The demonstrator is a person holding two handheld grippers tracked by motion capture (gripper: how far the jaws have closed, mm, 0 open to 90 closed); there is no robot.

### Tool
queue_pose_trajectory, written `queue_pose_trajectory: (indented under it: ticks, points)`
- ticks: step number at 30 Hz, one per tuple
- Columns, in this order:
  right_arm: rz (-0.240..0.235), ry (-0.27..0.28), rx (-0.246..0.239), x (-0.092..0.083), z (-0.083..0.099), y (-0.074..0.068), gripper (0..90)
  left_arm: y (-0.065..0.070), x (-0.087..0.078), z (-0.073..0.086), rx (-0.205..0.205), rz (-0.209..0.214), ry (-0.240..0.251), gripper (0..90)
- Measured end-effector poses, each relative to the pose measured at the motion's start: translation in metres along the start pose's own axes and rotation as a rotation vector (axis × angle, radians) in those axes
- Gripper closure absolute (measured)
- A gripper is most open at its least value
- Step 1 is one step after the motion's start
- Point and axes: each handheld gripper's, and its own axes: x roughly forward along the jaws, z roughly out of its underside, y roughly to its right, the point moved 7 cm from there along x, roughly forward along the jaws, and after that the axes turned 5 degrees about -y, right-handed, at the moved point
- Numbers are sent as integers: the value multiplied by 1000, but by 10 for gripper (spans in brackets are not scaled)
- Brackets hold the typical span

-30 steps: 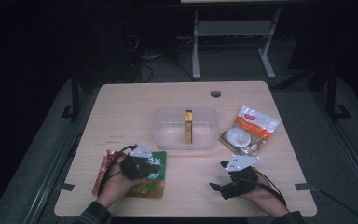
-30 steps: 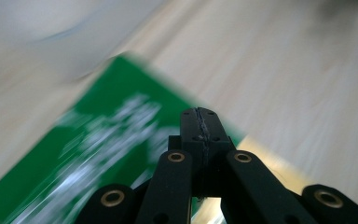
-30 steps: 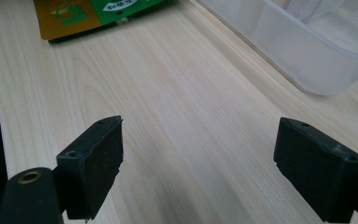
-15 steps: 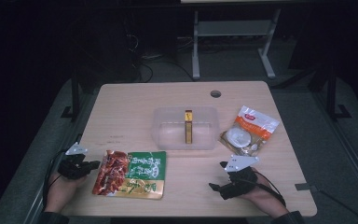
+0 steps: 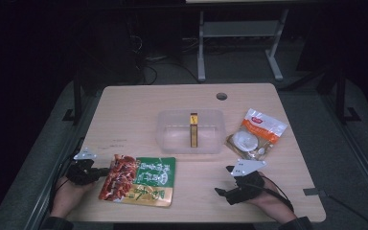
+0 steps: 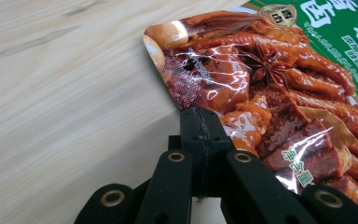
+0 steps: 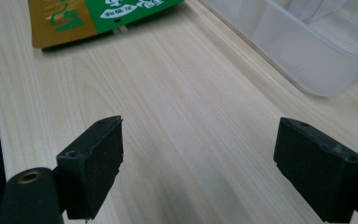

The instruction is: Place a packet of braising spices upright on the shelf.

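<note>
two tools at the near edge of the counter

the left tool [image 5: 87, 168] sits at the counter's [image 5: 139, 110] near left edge, its tip touching the red end of a flat red-and-green snack packet [image 5: 140, 180]. the right tool [image 5: 239, 186] rests on bare wood near the front right. a clear plastic tub [image 5: 190, 131] stands in the middle with a slim yellow-and-brown stick pack [image 5: 193, 129] upright inside. a white-and-orange pouch [image 5: 256, 134] lies just right of the tub.

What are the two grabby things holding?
The left hand-held gripper is shut at the red edge of the snack packet; whether it pinches it is unclear. The right hand-held gripper is open, holding nothing.
</note>
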Motion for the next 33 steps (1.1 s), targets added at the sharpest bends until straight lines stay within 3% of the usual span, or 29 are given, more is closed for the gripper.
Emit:
queue_pose_trajectory:
  ticks: [4, 5, 6, 7, 18, 20, 24, 25, 33]
  points:
    - [0, 0, 2, 0, 0, 0, 155, 19, 6, -5, 44, 52, -10, 900]
    - [1, 0, 1, 0, 0, 0, 155, 31, 9, -8, 66, 77, -13, 900]
    - [1, 0, 1, 0, 0, 0, 155, 31, 9, -8, 66, 77, -13, 900]
    - [1, -1, 2, 0, 0, 0, 155, 44, 13, -11, 100, 99, -17, 900]
    - [1, -5, 6, 0, 1, 1, 155, 81, 23, -19, 209, 178, -35, 900]
    - [2, -4, 6, 0, 1, 1, 155, 82, 21, -21, 233, 178, -16, 900]
    - [1, -2, 8, 0, 1, 1, 155, 82, 10, -34, 274, 181, 67, 887]
    - [0, -2, 8, 0, 1, 2, 155, 84, 10, -38, 275, 206, 74, 792]
    - [-2, -9, 10, 2, 1, 1, 155, 107, 25, -65, 394, 303, 70, 431]
